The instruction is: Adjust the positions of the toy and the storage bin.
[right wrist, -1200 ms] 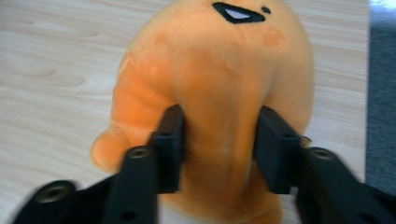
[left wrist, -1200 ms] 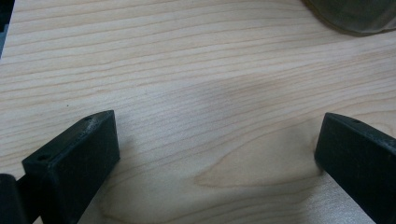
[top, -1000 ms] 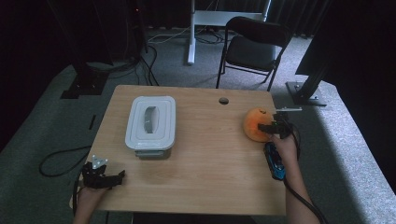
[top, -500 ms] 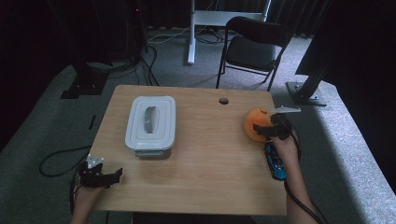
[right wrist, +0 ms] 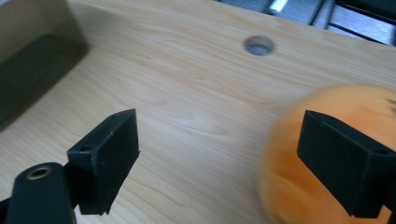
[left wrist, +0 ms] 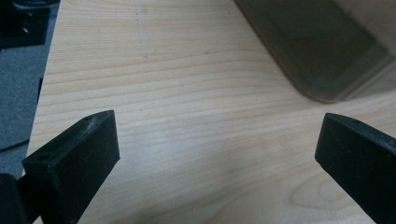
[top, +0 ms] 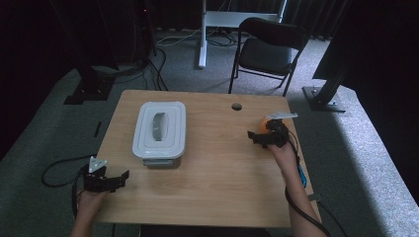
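Hovering right hand-held gripper, jaws wide, beside orange ball.

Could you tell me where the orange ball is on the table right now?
In the high view, the orange ball sits near the table's right edge, just behind the open right gripper, below the round hole.

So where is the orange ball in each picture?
High view: the orange ball sits near the table's right edge, mostly hidden behind the right gripper.
Left gripper view: it is not in this picture.
Right gripper view: the ball is at lower right, blurred, partly behind the right-hand jaw.
Shared landmark: the round hole in the table, also seen in the right gripper view.
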Tool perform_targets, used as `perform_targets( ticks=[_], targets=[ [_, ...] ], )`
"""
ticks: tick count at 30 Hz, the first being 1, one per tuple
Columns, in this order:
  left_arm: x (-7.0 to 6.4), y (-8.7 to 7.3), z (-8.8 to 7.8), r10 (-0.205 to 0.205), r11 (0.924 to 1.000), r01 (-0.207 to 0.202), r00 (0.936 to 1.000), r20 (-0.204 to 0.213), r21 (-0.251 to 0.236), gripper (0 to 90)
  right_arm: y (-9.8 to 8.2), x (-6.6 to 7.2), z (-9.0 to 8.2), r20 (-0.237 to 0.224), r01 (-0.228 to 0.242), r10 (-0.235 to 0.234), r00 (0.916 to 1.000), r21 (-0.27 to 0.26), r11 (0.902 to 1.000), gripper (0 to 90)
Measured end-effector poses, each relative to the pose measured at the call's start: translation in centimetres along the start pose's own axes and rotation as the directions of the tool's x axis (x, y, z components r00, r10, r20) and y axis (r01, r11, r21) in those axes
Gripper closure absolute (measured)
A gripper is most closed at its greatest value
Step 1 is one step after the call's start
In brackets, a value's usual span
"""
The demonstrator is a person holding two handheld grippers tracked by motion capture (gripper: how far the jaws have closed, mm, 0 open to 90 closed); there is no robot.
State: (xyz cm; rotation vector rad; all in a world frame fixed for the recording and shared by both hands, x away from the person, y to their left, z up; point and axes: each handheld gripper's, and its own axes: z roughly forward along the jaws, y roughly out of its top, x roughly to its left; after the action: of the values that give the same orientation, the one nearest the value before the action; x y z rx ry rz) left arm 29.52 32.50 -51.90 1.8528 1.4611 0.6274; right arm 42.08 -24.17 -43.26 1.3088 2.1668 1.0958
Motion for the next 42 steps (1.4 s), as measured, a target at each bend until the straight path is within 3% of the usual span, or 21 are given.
perform_targets(
  ticks=[7,9,13,16,18,24,27,30,33,35,37,42],
  targets=[
    [0.2,0.7,1.0,-0.010,0.9999,0.010,0.9999,0.009,-0.002,0.3,0.1,3.0,3.0,-0.062,0.054,-0.054,0.9966,-0.003,0.9985,12.3],
    [0.3,0.9,1.2,-0.008,1.0000,0.008,0.9999,0.008,-0.002,0.3,0.1,3.3,3.5,-0.065,0.057,-0.057,0.9963,-0.003,0.9984,12.4],
    [0.4,1.5,1.9,0.014,0.9999,-0.014,0.9999,0.004,0.004,0.3,-0.5,5.4,6.0,-0.113,0.066,-0.069,0.9912,-0.032,0.9973,12.4],
    [0.7,1.7,2.5,0.008,0.9999,-0.008,0.9999,0.007,0.007,0.3,-0.8,6.5,7.5,-0.138,0.071,-0.075,0.9876,-0.033,0.9969,12.4],
    [0.7,1.8,2.9,0.027,0.9995,-0.027,0.9996,-0.011,0.016,0.3,-1.0,7.2,8.4,-0.147,0.069,-0.072,0.9865,-0.026,0.9973,12.4],
    [1.0,2.1,3.8,0.028,0.9992,-0.027,0.9993,-0.025,0.027,0.3,-1.3,9.0,10.6,-0.172,0.077,-0.075,0.9822,0.004,0.9970,12.5],
    [1.3,2.3,4.3,0.023,0.9994,-0.023,0.9994,-0.027,0.027,0.3,-1.3,9.6,11.6,-0.194,0.034,-0.034,0.9805,-0.001,0.9994,12.5],
    [1.4,2.4,4.9,0.026,0.9991,-0.025,0.9991,-0.035,0.035,0.3,-1.1,10.2,12.5,-0.202,0.014,-0.015,0.9792,-0.006,0.9999,13.3],
    [1.6,2.3,5.5,0.029,0.9988,-0.027,0.9988,-0.039,0.042,0.3,-1.1,10.8,13.5,-0.205,0.024,-0.023,0.9786,0.000,0.9997,13.3],
    [1.9,2.3,5.9,0.022,0.9987,-0.020,0.9988,-0.044,0.048,0.3,-1.1,11.2,14.0,-0.187,0.018,-0.017,0.9823,0.005,0.9998,13.4],
    [2.1,2.3,6.3,0.021,0.9982,-0.019,0.9989,-0.042,0.058,0.3,-1.0,11.4,14.4,-0.206,0.007,-0.007,0.9786,-0.001,1.0000,13.3],
    [2.3,2.9,7.0,0.018,0.9989,-0.016,0.9987,-0.047,0.044,0.3,-0.6,12.1,15.5,-0.182,0.018,-0.015,0.9832,0.015,0.9997,13.3]
  ],
)
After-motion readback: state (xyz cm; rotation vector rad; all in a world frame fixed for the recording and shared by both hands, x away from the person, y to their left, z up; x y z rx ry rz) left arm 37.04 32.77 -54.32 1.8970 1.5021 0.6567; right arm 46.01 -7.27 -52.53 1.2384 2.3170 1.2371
